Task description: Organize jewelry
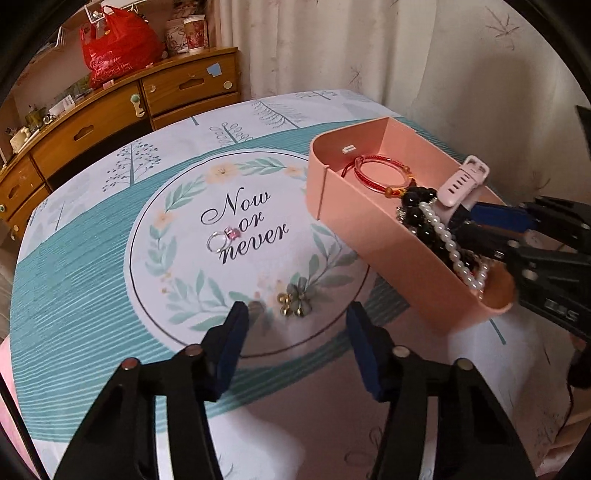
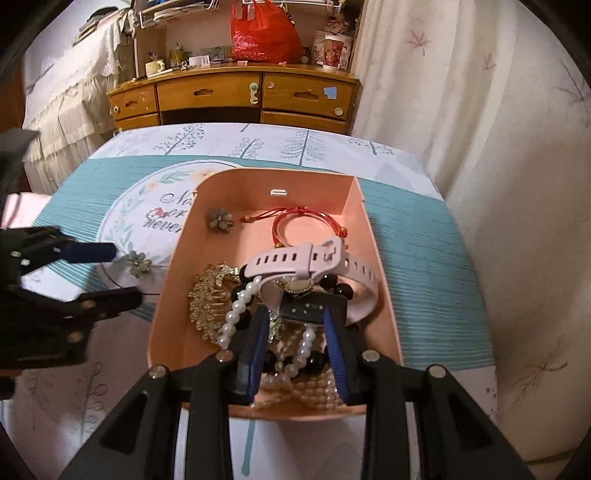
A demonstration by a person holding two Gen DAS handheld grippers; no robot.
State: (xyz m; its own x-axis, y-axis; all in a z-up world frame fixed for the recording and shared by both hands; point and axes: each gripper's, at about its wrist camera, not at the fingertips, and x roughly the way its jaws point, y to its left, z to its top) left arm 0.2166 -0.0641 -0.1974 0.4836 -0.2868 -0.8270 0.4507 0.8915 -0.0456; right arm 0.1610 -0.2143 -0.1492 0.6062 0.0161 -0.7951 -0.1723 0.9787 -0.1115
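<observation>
A pink box [image 1: 354,218] [image 2: 177,280] stands on the printed tablecloth and holds a red bracelet [image 2: 306,229], a pink watch [image 2: 317,266], pearl strands [image 2: 236,314], black beads, a gold comb [image 2: 207,299] and a grey flower clip [image 2: 219,219]. A second flower clip [image 1: 295,299] [image 2: 137,263] lies on the cloth just ahead of my open left gripper [image 1: 297,315]. A ring with a pink stone [image 1: 223,238] lies further out. My right gripper [image 2: 295,317] is open inside the box, its fingers on either side of the watch's dark face.
A wooden dresser [image 1: 110,110] [image 2: 236,96] with a red bag [image 2: 264,33] stands beyond the table. A curtain [image 2: 461,110] hangs to the right. The right gripper's body [image 1: 546,251] reaches over the box's near end.
</observation>
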